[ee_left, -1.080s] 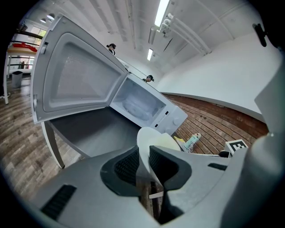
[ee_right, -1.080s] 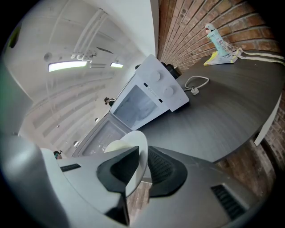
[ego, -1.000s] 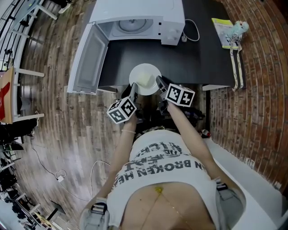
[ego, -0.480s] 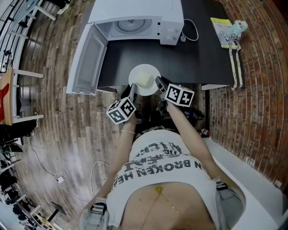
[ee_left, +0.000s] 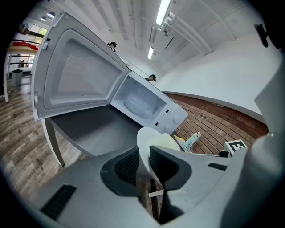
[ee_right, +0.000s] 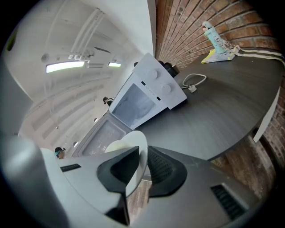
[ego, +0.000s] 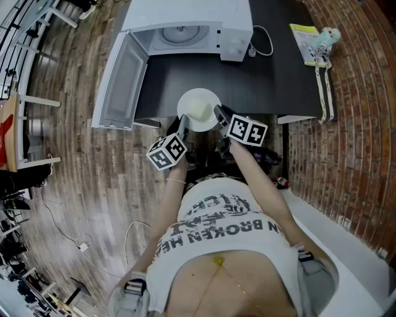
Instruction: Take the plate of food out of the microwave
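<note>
- The left hand-held gripper (ee_left: 142, 161) is clamping one edge of the white plate (ego: 199, 106), and the right hand-held gripper (ee_right: 141, 167) is pinching the opposite edge.
- The plate is carrying a pale yellowish heap of food (ego: 202, 112) and it's hanging out over the near edge of the dark tabletop (ego: 272, 80), in front of the microwave (ego: 185, 18).
- The microwave door (ego: 120, 80) is standing wide open, with the round turntable (ego: 179, 34) showing inside.
</note>
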Demonstrator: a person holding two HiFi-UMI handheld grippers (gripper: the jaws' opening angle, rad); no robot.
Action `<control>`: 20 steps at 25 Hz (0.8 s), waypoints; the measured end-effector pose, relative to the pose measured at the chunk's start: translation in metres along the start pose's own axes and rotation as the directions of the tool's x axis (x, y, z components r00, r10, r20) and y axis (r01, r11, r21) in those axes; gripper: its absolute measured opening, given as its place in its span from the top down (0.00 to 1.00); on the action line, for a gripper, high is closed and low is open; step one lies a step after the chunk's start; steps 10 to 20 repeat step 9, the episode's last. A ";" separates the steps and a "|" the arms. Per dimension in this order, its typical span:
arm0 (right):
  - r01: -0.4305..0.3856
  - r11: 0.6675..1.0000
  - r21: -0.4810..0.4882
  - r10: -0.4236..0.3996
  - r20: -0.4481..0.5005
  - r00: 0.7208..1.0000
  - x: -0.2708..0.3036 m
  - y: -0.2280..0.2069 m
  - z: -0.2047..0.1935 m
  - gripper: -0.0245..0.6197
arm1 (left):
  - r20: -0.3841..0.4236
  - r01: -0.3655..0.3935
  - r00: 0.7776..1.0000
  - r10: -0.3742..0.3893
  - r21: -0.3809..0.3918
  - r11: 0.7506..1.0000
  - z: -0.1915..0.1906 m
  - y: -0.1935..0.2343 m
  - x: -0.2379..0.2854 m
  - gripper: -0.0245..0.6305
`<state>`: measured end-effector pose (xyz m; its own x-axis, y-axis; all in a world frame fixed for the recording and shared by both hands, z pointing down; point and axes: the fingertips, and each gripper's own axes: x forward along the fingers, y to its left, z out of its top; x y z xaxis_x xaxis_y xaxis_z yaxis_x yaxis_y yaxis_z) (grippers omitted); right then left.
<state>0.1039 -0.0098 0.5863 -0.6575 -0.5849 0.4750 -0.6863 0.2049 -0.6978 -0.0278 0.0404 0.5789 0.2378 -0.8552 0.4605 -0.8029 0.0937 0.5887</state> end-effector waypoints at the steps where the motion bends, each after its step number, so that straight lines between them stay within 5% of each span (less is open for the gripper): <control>1: 0.000 1.000 0.001 0.000 -0.001 1.000 0.000 0.000 0.000 0.87 | 0.000 0.000 1.000 0.000 -0.001 1.000 0.000 0.000 0.000 0.84; 20: 0.000 1.000 0.001 0.000 -0.008 1.000 -0.002 -0.001 -0.002 0.87 | -0.002 -0.006 1.000 0.006 0.000 1.000 -0.003 0.000 -0.001 0.84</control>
